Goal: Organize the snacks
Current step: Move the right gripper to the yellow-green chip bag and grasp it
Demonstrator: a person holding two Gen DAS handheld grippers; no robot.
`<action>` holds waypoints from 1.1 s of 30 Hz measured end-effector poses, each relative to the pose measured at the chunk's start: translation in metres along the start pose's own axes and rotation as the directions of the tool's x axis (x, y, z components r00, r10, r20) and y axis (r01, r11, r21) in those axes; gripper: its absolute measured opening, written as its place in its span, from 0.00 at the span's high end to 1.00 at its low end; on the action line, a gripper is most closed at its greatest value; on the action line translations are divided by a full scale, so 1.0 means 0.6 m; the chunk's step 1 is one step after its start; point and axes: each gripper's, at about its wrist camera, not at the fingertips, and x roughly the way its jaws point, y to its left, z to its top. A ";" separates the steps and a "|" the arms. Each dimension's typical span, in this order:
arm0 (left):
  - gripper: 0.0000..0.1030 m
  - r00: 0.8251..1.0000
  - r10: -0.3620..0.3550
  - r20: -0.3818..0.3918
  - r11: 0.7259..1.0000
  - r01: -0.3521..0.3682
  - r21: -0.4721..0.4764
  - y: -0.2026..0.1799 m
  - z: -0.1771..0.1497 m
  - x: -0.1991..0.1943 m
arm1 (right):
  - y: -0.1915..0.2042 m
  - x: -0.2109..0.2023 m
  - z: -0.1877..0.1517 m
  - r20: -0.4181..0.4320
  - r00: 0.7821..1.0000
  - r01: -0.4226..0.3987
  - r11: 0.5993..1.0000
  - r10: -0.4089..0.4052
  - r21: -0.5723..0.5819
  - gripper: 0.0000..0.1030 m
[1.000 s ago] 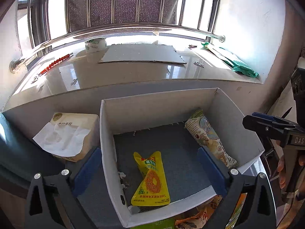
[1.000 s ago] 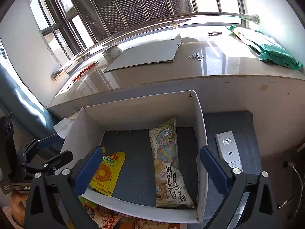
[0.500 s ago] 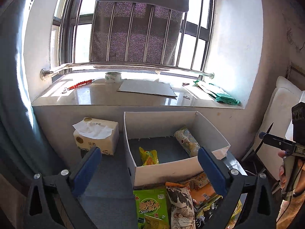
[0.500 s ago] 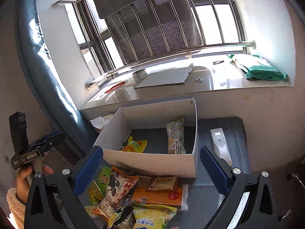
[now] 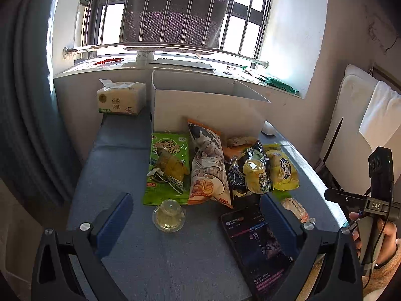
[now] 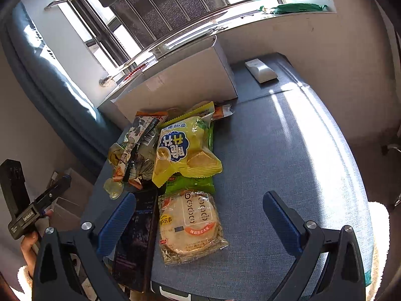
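Note:
A pile of snack packs lies on the blue cushion in front of a white cardboard box (image 5: 208, 107). In the left wrist view I see a green pack (image 5: 169, 168), an orange and white bag (image 5: 208, 170), a yellow bag (image 5: 283, 170) and a clear jelly cup (image 5: 169, 215). My left gripper (image 5: 198, 223) is open and empty, low over the cushion just behind the cup. In the right wrist view a round flatbread pack (image 6: 190, 223) lies between the open fingers of my right gripper (image 6: 200, 218), with the yellow bag (image 6: 183, 150) beyond it. The box (image 6: 180, 85) stands behind the pile.
A dark phone (image 5: 258, 245) lies at the pile's near right and also shows in the right wrist view (image 6: 135, 235). A tissue box (image 5: 120, 99) stands left of the white box. A white remote (image 6: 260, 70) lies right of it. The window sill runs behind.
Both grippers have pulled back from over the box and dropped low behind the snack pile. The box's inside is now out of sight.

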 end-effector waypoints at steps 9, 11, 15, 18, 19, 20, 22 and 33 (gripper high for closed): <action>0.00 0.999 -0.043 0.010 0.999 0.043 0.005 -0.020 -0.005 -0.008 | 0.030 0.035 0.042 0.005 1.000 0.022 0.995 -0.022 -0.096 0.00; 0.00 0.999 -0.042 0.022 0.999 0.042 0.012 -0.022 -0.004 -0.017 | 0.036 0.053 0.058 -0.003 1.000 0.030 0.993 -0.031 -0.114 0.00; 0.00 0.999 -0.041 0.032 0.999 0.041 0.021 -0.021 -0.010 -0.036 | 0.040 0.092 0.084 -0.037 0.999 0.020 0.992 -0.025 -0.129 0.00; 0.00 0.999 -0.038 0.037 0.999 0.037 0.019 -0.016 -0.017 -0.046 | 0.046 0.117 0.095 -0.064 0.997 0.022 0.990 -0.031 -0.138 0.00; 0.00 0.999 -0.039 0.030 0.999 0.038 0.019 -0.014 -0.019 -0.047 | 0.046 0.123 0.098 -0.063 0.997 0.024 0.989 -0.033 -0.143 0.00; 0.00 0.999 -0.033 0.029 0.999 0.033 0.016 -0.012 -0.021 -0.047 | 0.046 0.129 0.101 -0.062 0.997 0.037 0.989 -0.046 -0.146 0.00; 0.00 0.999 -0.028 0.025 1.000 0.028 0.008 -0.008 -0.023 -0.046 | 0.044 0.142 0.106 -0.078 0.996 0.032 0.989 -0.044 -0.146 0.00; 0.00 1.000 -0.028 -0.003 0.999 0.028 0.029 -0.018 -0.027 -0.032 | 0.033 0.167 0.119 -0.142 0.989 0.018 0.993 -0.034 -0.114 0.00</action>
